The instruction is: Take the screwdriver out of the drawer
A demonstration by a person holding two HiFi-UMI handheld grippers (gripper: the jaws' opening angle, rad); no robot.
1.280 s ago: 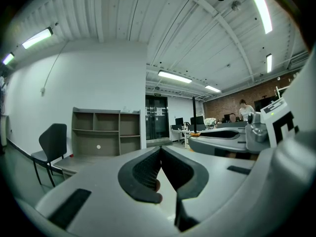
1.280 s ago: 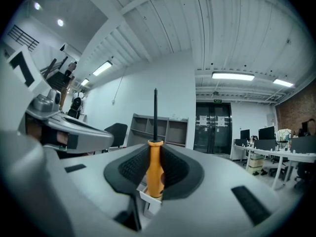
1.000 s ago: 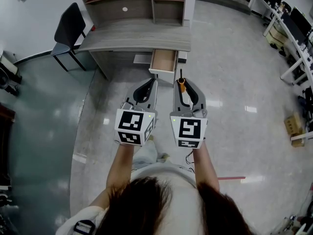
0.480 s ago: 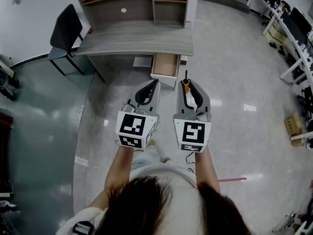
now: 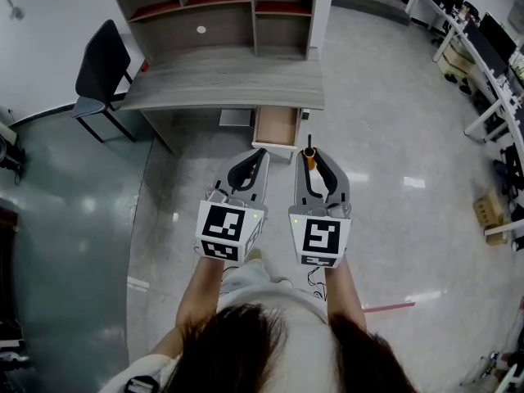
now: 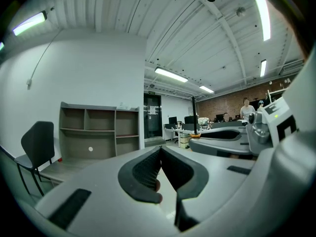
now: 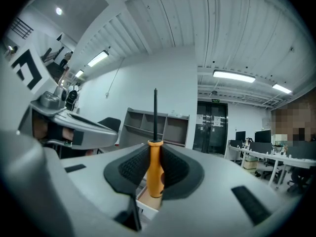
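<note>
An orange-handled screwdriver [image 7: 154,168] with a black shaft stands upright between the jaws of my right gripper [image 7: 155,154], which is shut on its handle; in the head view the screwdriver [image 5: 309,157] pokes out at the tip of the right gripper [image 5: 311,155]. My left gripper [image 5: 263,152] is shut with nothing in it, its pads [image 6: 148,168] pressed together at the tips. The open wooden drawer [image 5: 276,127] hangs out under the desk, a little ahead of both grippers. Its inside looks bare.
A grey desk [image 5: 229,78] with a shelf unit [image 5: 221,11] on top stands ahead. A black chair [image 5: 97,65] is at its left. Office desks with monitors [image 5: 483,39] line the right side. A cardboard box [image 5: 489,215] sits on the floor at right.
The view has drifted back from the desk a little, so desk and drawer sit slightly lower in frame. Both grippers hold the same pose, the right one still shut on the screwdriver.
</note>
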